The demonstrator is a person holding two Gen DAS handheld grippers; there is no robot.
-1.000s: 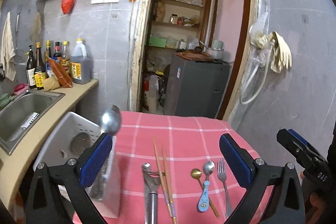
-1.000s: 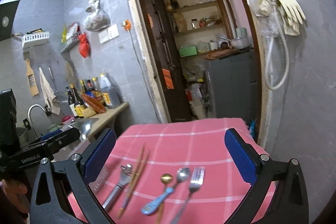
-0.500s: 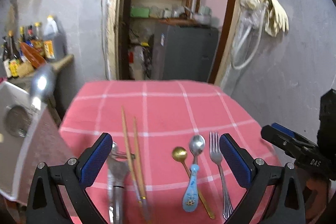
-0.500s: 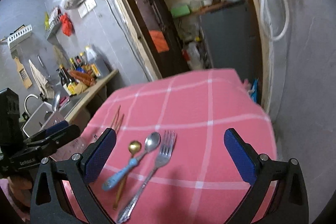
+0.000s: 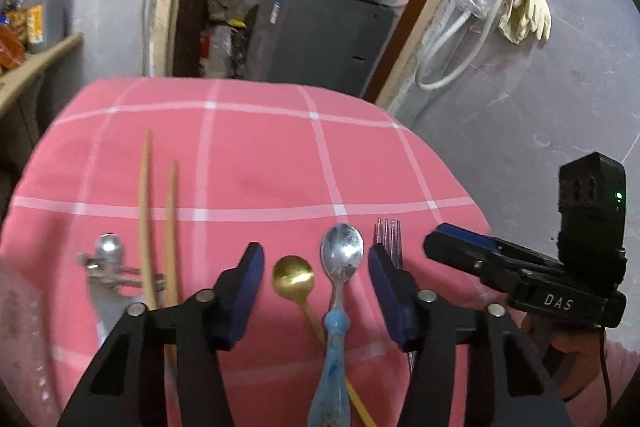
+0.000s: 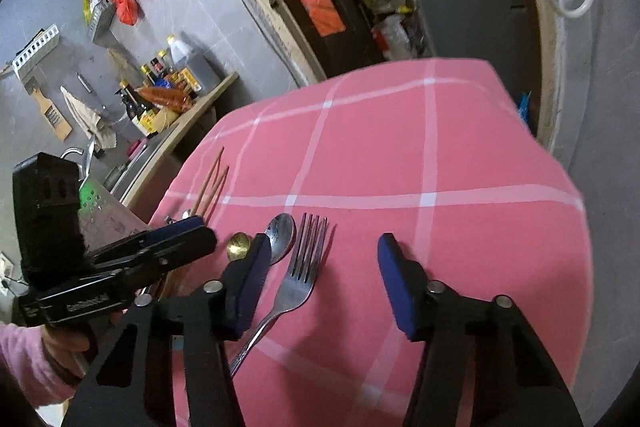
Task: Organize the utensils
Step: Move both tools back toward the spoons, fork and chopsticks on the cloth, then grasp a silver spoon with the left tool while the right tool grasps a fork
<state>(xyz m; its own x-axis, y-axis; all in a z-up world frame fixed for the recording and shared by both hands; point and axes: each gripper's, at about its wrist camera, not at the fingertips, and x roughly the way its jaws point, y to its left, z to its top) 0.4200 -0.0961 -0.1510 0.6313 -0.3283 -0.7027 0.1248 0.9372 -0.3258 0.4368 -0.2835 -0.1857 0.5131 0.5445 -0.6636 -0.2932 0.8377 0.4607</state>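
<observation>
Utensils lie in a row near the front edge of the pink checked table, where the left gripper, jaws just narrowing yet apart, straddles gold spoon and blue-handled spoon, the right gripper likewise straddling the fork.

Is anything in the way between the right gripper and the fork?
No, nothing visible. The fork lies bare on the pink cloth, between the right gripper's open jaws, which have just been closing. A spoon lies beside it.
</observation>
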